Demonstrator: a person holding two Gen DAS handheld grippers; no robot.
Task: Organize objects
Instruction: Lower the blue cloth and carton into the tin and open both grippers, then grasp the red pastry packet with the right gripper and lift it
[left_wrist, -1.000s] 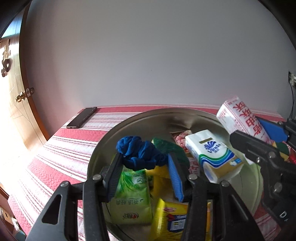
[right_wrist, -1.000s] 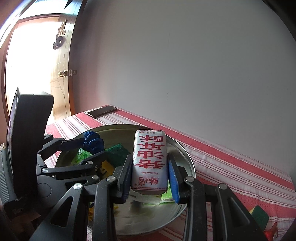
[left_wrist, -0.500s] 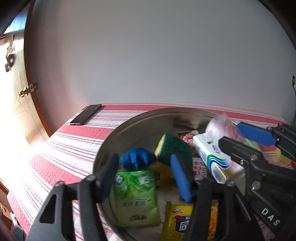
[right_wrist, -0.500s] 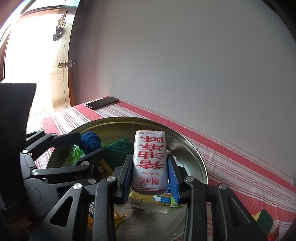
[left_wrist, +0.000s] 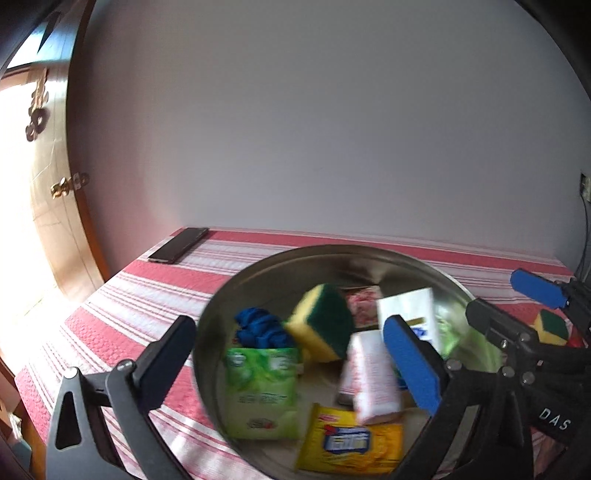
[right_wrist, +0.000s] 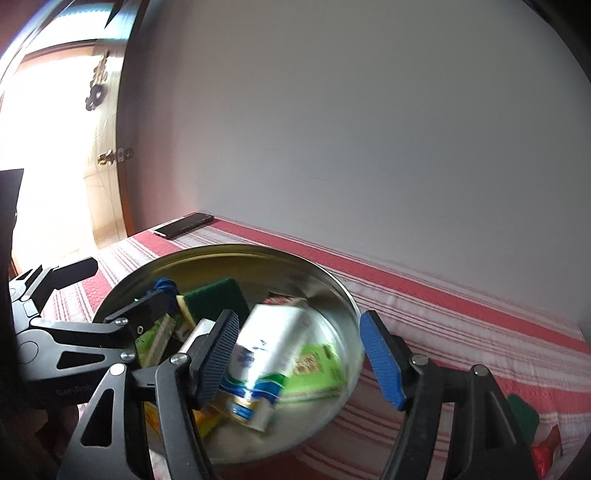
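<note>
A steel bowl (left_wrist: 406, 258) (right_wrist: 332, 280) on the striped cloth holds a blue cloth (left_wrist: 258, 328) (right_wrist: 164, 284), a yellow-green sponge (left_wrist: 321, 325) (right_wrist: 214, 295), a green packet (left_wrist: 262, 395), a yellow packet (left_wrist: 351, 443), a white tissue pack (left_wrist: 410, 314) (right_wrist: 269, 354) and a red-and-white pack (left_wrist: 373, 376). My left gripper (left_wrist: 291, 354) (right_wrist: 114, 291) hangs over the bowl's near left side, jaws opening wide, gripping nothing. My right gripper (right_wrist: 299, 358) (left_wrist: 517, 306) hovers over the bowl's right side, jaws opening, pads off everything; the tissue pack lies below them.
A black phone (left_wrist: 179, 245) (right_wrist: 184, 225) lies at the table's far left corner. A second sponge (left_wrist: 552, 326) sits on the cloth right of the bowl. A green box (right_wrist: 317, 369) lies in the bowl. A wall stands behind, a wooden door to the left.
The left gripper opened and the blue cloth dropped into the bowl. The right gripper opened and the red-and-white pack fell in among the other items. Both grippers shifted slightly.
</note>
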